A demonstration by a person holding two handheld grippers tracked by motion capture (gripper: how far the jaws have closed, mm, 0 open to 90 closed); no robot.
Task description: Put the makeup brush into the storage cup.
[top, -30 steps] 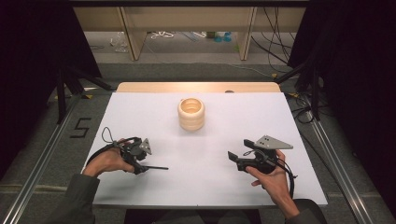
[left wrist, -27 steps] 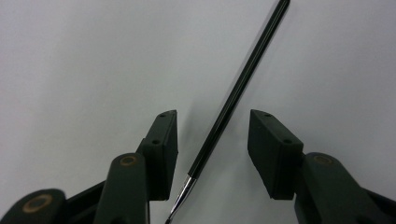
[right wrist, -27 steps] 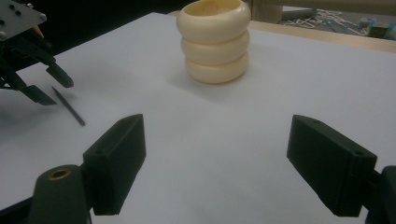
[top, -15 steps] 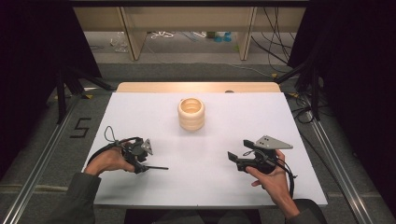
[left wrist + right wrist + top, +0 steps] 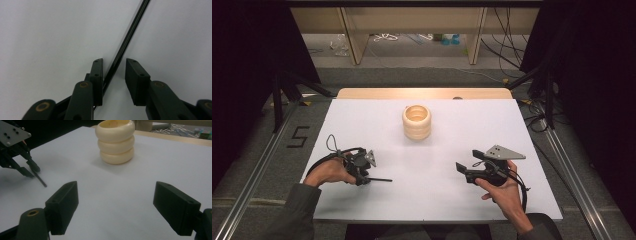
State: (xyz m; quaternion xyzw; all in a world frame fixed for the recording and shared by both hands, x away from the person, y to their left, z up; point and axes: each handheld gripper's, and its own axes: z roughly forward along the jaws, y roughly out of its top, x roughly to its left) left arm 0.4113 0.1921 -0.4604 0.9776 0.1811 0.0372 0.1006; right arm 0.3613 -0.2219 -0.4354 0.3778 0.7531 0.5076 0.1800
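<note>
Left gripper (image 5: pixel 113 75): jaws just closing around a thin, glossy black rod (image 5: pixel 126 40), one pad touching. Right gripper (image 5: pixel 115 212): released. Beyond, cream ribbed ring-stack holder (image 5: pixel 416 122) on matte white table (image 5: pixel 522 130).

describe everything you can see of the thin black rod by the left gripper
The thin black rod is a straight, slender stick, dark and slightly glossy, perhaps plastic or metal. It lies flat on the white table, sticking out from the left gripper toward the table's middle. In the left gripper view it runs between the two black jaws, against the left-hand jaw and apart from the other. The jaws have just been closing, with the rod between them, not yet pinched from both sides. Its inner end is hidden.
</note>
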